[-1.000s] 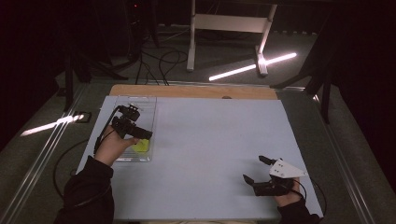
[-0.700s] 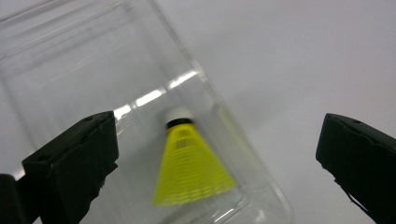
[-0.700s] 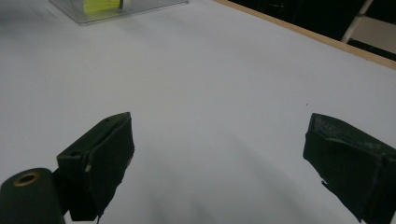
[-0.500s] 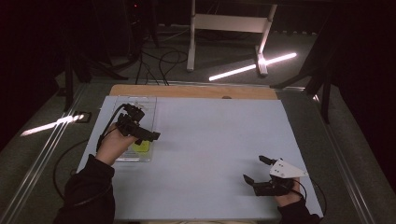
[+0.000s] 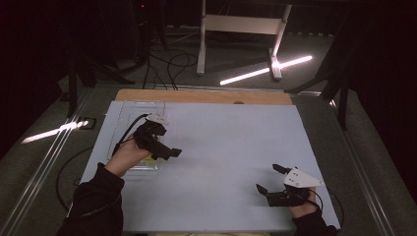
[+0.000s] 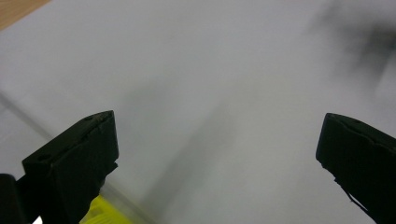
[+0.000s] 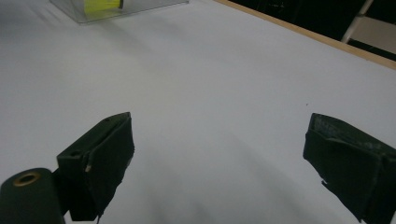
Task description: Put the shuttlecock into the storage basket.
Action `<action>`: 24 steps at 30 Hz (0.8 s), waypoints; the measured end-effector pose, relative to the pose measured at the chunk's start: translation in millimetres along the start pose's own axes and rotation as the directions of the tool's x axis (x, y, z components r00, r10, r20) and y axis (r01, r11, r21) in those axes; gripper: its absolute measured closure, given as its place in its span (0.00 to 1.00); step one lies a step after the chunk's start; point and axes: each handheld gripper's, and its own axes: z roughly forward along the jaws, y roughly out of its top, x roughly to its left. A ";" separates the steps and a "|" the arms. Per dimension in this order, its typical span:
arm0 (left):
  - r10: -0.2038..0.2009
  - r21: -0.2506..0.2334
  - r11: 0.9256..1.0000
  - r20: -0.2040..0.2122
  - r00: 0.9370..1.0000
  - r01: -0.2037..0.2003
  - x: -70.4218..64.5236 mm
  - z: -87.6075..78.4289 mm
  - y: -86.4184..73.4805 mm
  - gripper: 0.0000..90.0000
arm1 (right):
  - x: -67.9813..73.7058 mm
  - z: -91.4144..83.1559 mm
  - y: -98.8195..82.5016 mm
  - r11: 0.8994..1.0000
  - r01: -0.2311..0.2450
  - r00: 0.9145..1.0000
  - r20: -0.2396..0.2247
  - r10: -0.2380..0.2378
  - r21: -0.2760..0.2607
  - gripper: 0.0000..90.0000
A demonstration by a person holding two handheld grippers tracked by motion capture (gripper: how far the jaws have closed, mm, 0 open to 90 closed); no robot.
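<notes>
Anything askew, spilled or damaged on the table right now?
Nothing stands out. The clear tray lies flat near the mat's far left corner with the yellow thing inside it. The left gripper and right gripper are open with nothing between their jaws.

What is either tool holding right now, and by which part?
Nothing. The left tool has its jaws wide apart over bare white table, with the yellow object behind it. The right tool is open and empty too.

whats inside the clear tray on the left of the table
A yellow object lies inside the clear tray. In the high view the left hand covers most of it, so its shape cannot be told.
</notes>
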 end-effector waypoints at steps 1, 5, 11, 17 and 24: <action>0.009 -0.006 1.000 0.002 1.000 -0.009 -1.9 0.7 0.6 0.00 | -0.2 -0.2 0.2 1.000 0.002 1.000 0.001 -0.002 -0.002 0.10; 0.035 -0.019 0.999 0.031 0.999 -0.035 -8.2 3.3 2.6 0.00 | -0.1 -0.1 0.2 1.000 0.004 1.000 0.001 -0.004 -0.002 0.10; 0.076 -0.042 0.997 0.089 0.993 -0.072 -21.3 9.4 4.7 0.00 | -0.1 -0.3 0.4 1.000 0.006 1.000 0.001 -0.006 -0.001 0.10; 0.117 -0.038 0.993 0.136 0.984 -0.113 -32.2 17.9 1.9 0.00 | -0.1 -0.4 0.6 1.000 0.007 1.000 0.001 -0.007 -0.004 0.10; 0.146 -0.021 0.989 0.140 0.979 -0.144 -43.6 23.6 -7.5 0.00 | -0.1 -1.0 0.8 1.000 0.006 1.000 0.002 -0.006 -0.004 0.10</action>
